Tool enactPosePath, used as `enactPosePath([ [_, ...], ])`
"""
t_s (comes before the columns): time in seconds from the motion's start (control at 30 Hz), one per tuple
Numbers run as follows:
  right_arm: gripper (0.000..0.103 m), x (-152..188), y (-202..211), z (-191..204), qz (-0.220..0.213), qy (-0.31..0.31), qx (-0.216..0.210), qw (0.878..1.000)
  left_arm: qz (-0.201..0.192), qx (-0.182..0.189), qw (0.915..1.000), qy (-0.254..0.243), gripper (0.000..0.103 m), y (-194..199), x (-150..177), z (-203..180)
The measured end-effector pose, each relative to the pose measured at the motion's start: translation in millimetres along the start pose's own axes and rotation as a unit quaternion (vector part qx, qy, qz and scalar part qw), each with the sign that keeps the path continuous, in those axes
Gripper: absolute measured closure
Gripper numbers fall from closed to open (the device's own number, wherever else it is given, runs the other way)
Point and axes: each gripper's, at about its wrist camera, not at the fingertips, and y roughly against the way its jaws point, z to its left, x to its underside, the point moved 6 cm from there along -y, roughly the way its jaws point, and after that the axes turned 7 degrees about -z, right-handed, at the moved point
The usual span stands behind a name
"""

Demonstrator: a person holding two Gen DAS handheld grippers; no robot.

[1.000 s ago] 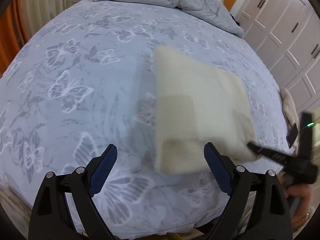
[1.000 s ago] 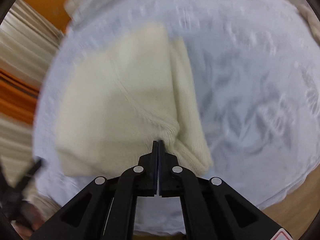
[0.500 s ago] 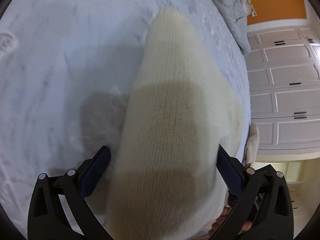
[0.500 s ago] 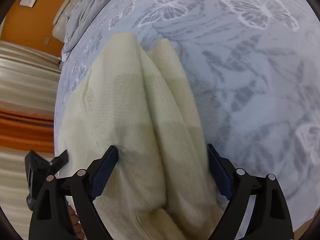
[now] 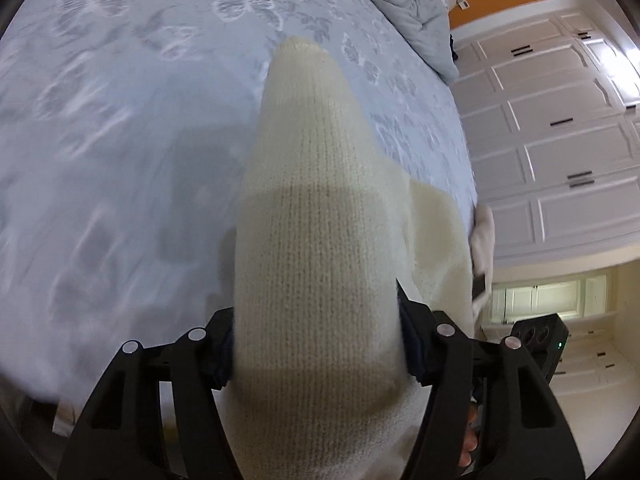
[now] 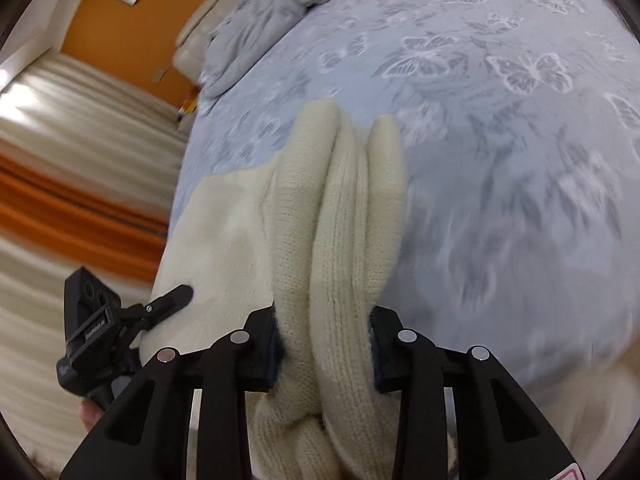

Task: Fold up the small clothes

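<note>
A cream knitted garment (image 5: pixel 316 248), folded into thick layers, lies on the bed's near edge. My left gripper (image 5: pixel 316 344) is shut on its left end, the bundle filling the space between the jaws. My right gripper (image 6: pixel 324 340) is shut on the right end, where several folded layers (image 6: pixel 344 200) bunch between the jaws. The left gripper also shows in the right wrist view (image 6: pixel 120 320), beside the garment's flat part (image 6: pixel 224 232).
The blue bedspread (image 5: pixel 120 120) with a butterfly print spreads ahead. A grey duvet (image 5: pixel 404 4) is heaped at the head of the bed. White wardrobe doors (image 5: pixel 560 140) stand to the right, curtains (image 6: pixel 60 160) to the left. Another cream cloth (image 5: pixel 484 240) hangs at the bed's right edge.
Both grippers moved in onto the garment's near ends and closed on it. The right gripper was first shut on it, opened wide around the folds, then closed again.
</note>
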Motion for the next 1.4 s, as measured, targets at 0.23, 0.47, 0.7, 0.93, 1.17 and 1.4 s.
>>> enactPosePath([
  [0.23,0.071,66.8,61.6,81.3,-0.041,0.093,-0.02,0.995,-0.043,0.008,0.999,-0.01,0.042,98.3,52.8,14.8],
  [0.47,0.07,39.3,94.0,170.6,-0.13,0.152,-0.084,0.976,-0.16,0.041,0.9819,-0.092,0.042,187.8,11.5,-20.3],
  [0.7,0.07,-7.2,73.8,227.2,-0.177,0.181,-0.126,0.959,-0.24,0.066,0.9573,-0.147,0.041,234.1,-56.1,-35.5],
  [0.93,0.059,-15.9,-87.1,165.2,-0.085,0.154,-0.088,0.981,-0.23,0.037,0.9655,-0.116,0.036,152.7,-104.6,52.6],
  [1.17,0.065,18.5,-130.4,98.5,-0.063,0.124,0.02,0.99,-0.192,-0.096,0.9731,-0.083,0.035,62.2,-88.6,164.1],
  [1.4,0.103,44.6,-137.3,162.3,-0.029,0.251,0.0,0.968,-0.191,-0.062,0.9708,-0.131,0.032,83.2,-55.3,125.5],
])
